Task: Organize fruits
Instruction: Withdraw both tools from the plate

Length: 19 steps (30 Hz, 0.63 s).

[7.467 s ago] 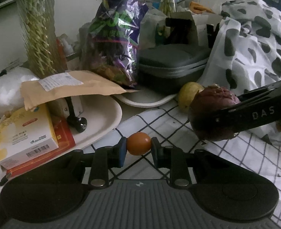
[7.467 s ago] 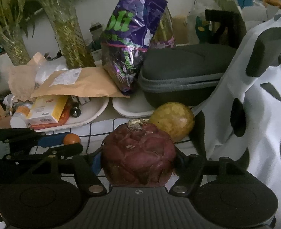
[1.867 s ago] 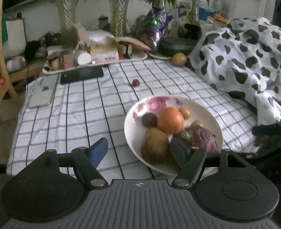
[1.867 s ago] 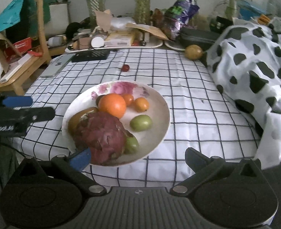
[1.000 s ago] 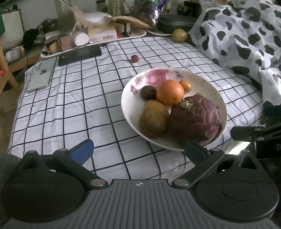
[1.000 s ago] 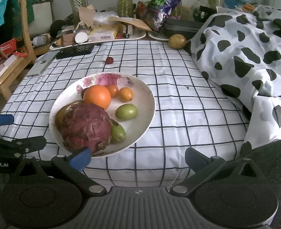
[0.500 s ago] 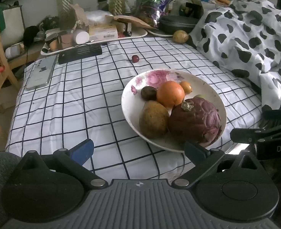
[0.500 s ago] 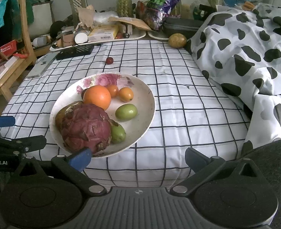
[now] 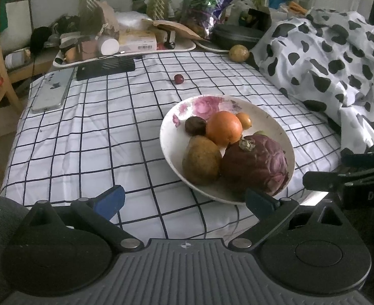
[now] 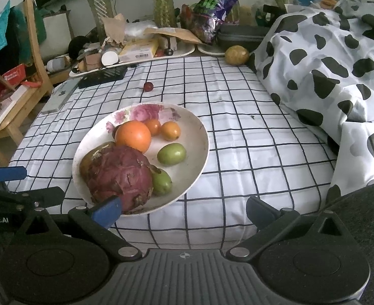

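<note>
- Left wrist view: the left gripper [image 9: 184, 199] sits low at the near edge of the checked cloth [image 9: 85, 137], its two fingers spread wide apart with nothing between them.
- A white plate [image 9: 169, 150] with a pink flower print lies on the cloth just ahead and to the right; its near rim is beside the gripper's right finger.
- On the plate: a large dark-red scaly fruit [image 9: 256, 165] nearest the camera, a brown fruit [image 9: 201, 160] touching its left side, an orange [image 9: 224, 127] behind them, a dark round fruit [image 9: 195, 126] and a small orange fruit [image 9: 244, 120] at the back.
- A small red fruit [image 9: 178, 78] lies alone on the cloth beyond the plate, and a yellow-brown fruit [image 9: 239, 53] rests at the far edge beside the spotted blanket [image 9: 339, 58].
- The right gripper [image 9: 344, 170] shows at the right edge, side-on (its opening cannot be judged from here).
- Right wrist view: the right gripper [image 10: 184, 209] is likewise wide open and empty, at the cloth's near edge.
- Its left finger is just in front of the dark-red fruit; two green fruits [image 10: 171, 154] lie on the plate's right half.
</note>
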### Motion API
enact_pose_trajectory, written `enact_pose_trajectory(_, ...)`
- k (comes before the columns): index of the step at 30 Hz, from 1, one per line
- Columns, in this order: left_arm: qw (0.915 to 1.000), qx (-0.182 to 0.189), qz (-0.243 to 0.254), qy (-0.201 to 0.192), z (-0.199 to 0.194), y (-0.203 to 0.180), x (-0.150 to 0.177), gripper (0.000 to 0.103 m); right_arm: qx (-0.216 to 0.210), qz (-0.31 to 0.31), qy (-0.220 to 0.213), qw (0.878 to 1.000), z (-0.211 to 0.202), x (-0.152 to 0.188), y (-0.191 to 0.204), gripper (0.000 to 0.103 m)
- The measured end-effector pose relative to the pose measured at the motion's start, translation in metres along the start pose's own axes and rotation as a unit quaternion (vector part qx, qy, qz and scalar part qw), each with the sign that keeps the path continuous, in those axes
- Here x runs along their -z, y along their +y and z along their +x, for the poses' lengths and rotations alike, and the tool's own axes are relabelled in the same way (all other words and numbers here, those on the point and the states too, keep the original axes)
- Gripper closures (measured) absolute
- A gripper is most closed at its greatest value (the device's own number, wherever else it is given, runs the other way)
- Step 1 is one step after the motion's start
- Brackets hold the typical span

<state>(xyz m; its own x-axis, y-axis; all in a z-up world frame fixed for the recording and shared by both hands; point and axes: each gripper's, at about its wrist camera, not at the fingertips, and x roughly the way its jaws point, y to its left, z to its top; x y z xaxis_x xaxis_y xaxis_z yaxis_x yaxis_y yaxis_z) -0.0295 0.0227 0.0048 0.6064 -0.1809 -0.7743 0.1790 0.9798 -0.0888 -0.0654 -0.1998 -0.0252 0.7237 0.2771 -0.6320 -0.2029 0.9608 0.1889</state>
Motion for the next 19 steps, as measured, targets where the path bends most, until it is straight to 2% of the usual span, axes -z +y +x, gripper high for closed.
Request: enact_pose_trajectory(19, 0.9998, 0.003, -0.016, -0.008, -0.0019, 0.0027, 0.0004, 0.000, 0.008, -0.015, 0.002, 1.000, 0.0009, 0.0004, 0.0031, 0.000)
